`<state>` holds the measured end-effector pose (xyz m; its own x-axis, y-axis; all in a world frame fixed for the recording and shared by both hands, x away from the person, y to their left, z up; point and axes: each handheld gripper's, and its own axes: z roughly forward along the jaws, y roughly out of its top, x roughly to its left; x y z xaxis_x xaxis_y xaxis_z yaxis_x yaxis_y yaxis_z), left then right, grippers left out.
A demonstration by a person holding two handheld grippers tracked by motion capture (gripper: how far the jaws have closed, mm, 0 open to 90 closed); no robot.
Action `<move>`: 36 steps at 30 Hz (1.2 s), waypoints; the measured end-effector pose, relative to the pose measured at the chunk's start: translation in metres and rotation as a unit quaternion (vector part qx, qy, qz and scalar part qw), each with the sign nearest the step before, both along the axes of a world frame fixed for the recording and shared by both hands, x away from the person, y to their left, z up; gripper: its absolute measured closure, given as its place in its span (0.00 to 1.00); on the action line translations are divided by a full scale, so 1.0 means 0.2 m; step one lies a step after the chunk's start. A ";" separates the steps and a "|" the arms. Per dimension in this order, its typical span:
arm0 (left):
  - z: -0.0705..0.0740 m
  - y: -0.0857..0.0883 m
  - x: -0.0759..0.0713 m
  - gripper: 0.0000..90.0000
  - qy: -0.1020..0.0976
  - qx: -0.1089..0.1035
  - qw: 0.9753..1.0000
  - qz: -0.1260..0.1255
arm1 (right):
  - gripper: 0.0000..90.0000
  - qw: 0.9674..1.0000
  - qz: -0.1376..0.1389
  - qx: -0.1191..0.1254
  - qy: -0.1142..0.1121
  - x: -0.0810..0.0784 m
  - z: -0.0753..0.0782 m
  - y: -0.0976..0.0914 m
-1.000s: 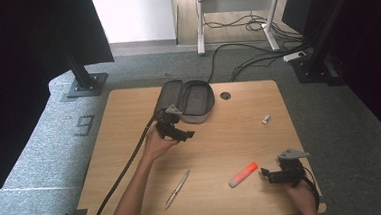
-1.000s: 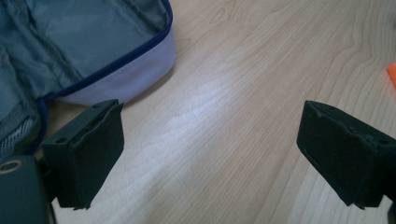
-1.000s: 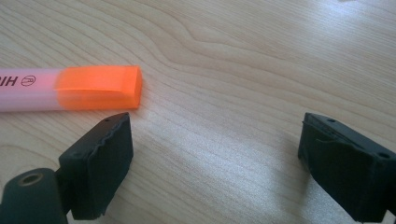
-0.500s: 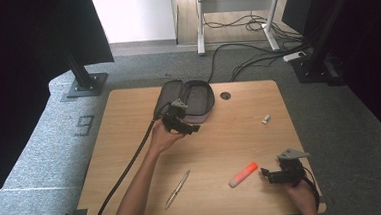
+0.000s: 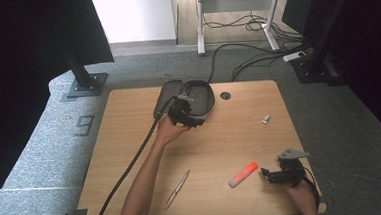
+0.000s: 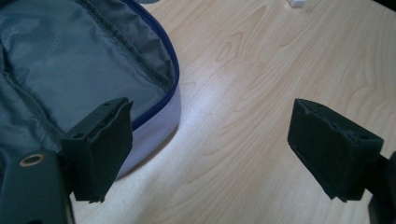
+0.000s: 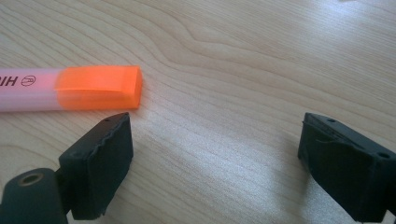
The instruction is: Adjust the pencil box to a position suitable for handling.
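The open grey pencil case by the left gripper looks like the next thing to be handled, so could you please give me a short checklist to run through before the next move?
1. Grey fabric pencil case lies open: ok.
2. Left gripper straddles the case's blue-zipped rim: ok; one jaw is over the lining, the other over the table, and the jaws have just been closing.
3. Pads pressing on the rim: not ok, a gap shows.
4. Right gripper open and empty: ok.
5. Orange highlighter pen between the right jaws: not ok, it lies just ahead of one jaw.
6. Case empty inside: cannot tell.
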<state>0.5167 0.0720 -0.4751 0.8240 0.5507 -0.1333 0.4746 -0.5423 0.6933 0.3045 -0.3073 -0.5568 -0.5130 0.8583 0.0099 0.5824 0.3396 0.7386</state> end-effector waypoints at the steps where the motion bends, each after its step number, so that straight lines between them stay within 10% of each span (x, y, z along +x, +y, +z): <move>1: 0.00 0.00 0.01 0.16 0.003 -0.003 1.000 -0.001 | 0.11 1.000 0.000 0.000 0.000 0.00 0.00 0.00; 21: -0.12 -0.07 0.13 0.27 0.014 -0.024 1.000 0.004 | 0.11 1.000 0.000 0.000 0.000 0.00 0.00 0.00; 36: -0.17 -0.09 0.07 0.45 0.015 -0.011 1.000 -0.009 | 0.11 1.000 0.000 0.000 0.000 0.00 0.00 0.00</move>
